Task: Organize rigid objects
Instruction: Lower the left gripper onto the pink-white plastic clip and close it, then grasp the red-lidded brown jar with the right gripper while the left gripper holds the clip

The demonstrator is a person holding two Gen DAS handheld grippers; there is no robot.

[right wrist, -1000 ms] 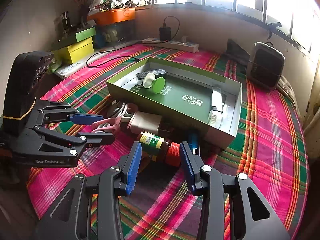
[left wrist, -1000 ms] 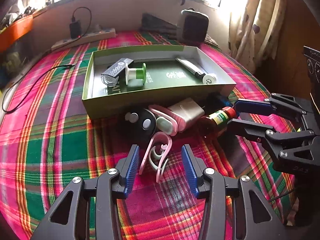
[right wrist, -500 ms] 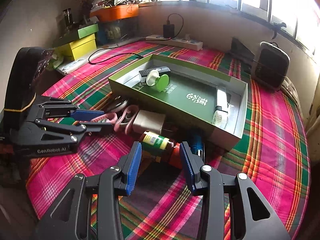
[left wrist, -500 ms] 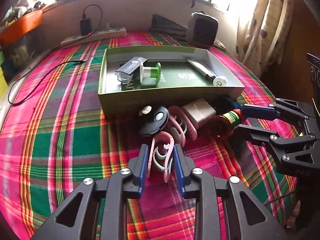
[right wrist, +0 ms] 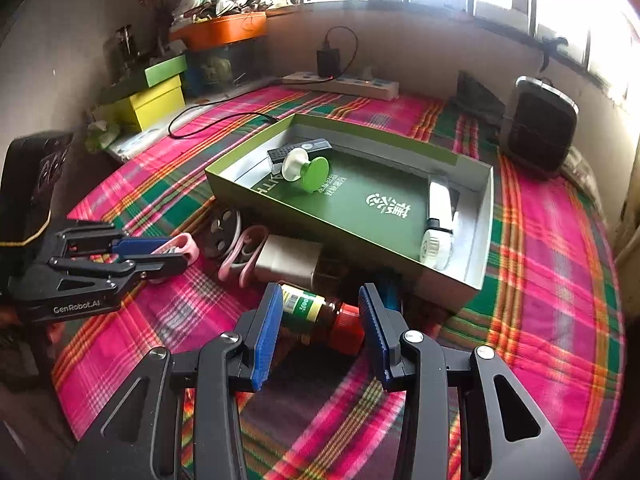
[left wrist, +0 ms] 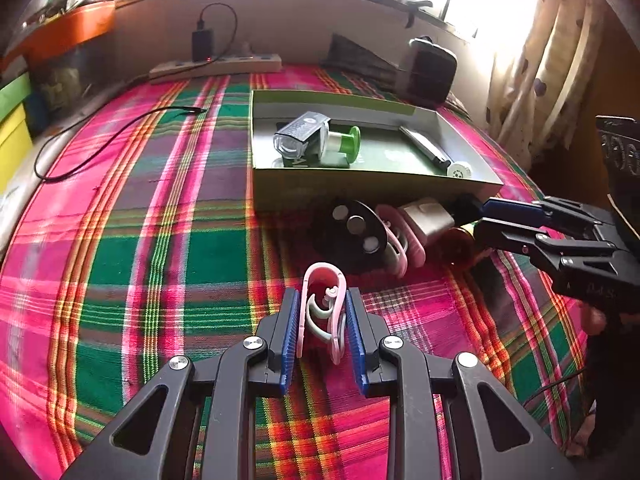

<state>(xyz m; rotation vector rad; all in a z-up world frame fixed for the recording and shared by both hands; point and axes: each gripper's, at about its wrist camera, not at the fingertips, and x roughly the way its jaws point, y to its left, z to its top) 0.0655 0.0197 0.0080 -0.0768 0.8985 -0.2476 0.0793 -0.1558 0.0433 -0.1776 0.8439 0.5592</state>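
My left gripper point(left wrist: 322, 312) is shut on a pink clip point(left wrist: 323, 300) and holds it just above the plaid cloth; it also shows in the right wrist view point(right wrist: 176, 250). My right gripper point(right wrist: 318, 320) is open, its jaws either side of a brown bottle point(right wrist: 316, 314) with a red cap lying on the cloth. The green box point(left wrist: 360, 188) behind holds a grey bike light point(left wrist: 300, 138), a green-and-white spool point(left wrist: 340, 144) and a white tube point(right wrist: 438, 216). A black disc point(left wrist: 352, 232), another pink clip point(left wrist: 400, 240) and a tan block point(left wrist: 428, 220) lie in front of the box.
A power strip point(left wrist: 216, 66) with a charger and a black cable point(left wrist: 100, 148) lie at the back left. A dark speaker point(right wrist: 538, 128) stands at the back right. Yellow and green boxes point(right wrist: 148, 98) and an orange tray point(right wrist: 224, 30) sit at the far left.
My left gripper closed on the pink clip and lifted it back a little from the pile. My right gripper moved closer around the brown bottle, still open.
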